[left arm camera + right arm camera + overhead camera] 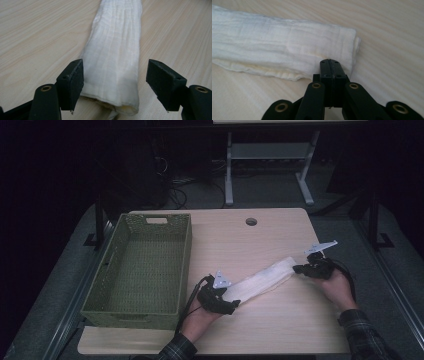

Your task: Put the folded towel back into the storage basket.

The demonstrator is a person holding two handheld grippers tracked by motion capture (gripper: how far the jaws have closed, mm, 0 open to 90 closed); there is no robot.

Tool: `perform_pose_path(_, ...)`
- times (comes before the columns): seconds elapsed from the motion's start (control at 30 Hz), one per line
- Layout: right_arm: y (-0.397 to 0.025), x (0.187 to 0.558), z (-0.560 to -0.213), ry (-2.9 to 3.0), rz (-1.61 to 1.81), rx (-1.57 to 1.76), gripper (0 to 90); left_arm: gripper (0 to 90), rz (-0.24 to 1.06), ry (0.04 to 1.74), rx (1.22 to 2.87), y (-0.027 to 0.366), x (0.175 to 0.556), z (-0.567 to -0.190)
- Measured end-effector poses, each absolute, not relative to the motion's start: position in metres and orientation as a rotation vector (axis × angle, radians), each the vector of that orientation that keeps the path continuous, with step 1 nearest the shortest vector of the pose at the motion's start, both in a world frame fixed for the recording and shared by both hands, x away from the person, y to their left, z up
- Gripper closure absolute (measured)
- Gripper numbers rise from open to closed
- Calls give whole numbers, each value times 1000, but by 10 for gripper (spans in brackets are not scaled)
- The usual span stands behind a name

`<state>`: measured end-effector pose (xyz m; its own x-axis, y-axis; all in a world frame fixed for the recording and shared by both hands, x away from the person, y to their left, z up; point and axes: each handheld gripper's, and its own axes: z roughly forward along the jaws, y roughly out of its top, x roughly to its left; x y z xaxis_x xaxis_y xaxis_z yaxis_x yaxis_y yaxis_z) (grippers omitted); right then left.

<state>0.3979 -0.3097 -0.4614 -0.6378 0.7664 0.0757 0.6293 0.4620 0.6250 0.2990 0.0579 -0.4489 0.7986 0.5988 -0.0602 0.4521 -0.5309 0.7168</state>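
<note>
**Two hand-held grippers at either end of one folded white cloth on a wooden table**

One basket, one cloth and two grippers sit on a single pale wood-grain table [280, 330], seen from above.

At the left stands one olive-green basket [141, 270], rectangular, with woven-looking perforated walls and a cut-out handle slot in its far end. It takes up the table's left side.

Just right of the basket, the person's left hand [197, 320] comes in from the bottom edge, in a plaid sleeve, holding the left gripper [231, 304]. It is black, with a grey three-cornered plate on top and a cable trailing back. In the left gripper view its two black jaws stand wide apart, one on each side of the cloth's near end, with the left pad right against the cloth's edge and the right pad clear of it.

The cloth [262, 279] is white, soft and finely ribbed, folded into one long, narrow, layered strip. It lies flat on the table, running diagonally from the left gripper up to the right gripper.

At the right, the right hand [339, 290] holds the right gripper [298, 268]. In the right gripper view its jaws are pressed together at the cloth's [287, 55] folded end; whether fabric is pinched between them cannot be told.
</note>
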Motion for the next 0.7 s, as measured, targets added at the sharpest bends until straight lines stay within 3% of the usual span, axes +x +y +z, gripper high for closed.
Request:
perform_pose_path(0.5, -287, 431, -464, 2500, 966, 1160, 892, 299, 254, 779, 2213, 57, 302, -446)
perform_pose_path(0.7, -296, 425, -454, 2476, 1012, 1176, 691, 356, 254, 789, 2195, 55, 304, -442)
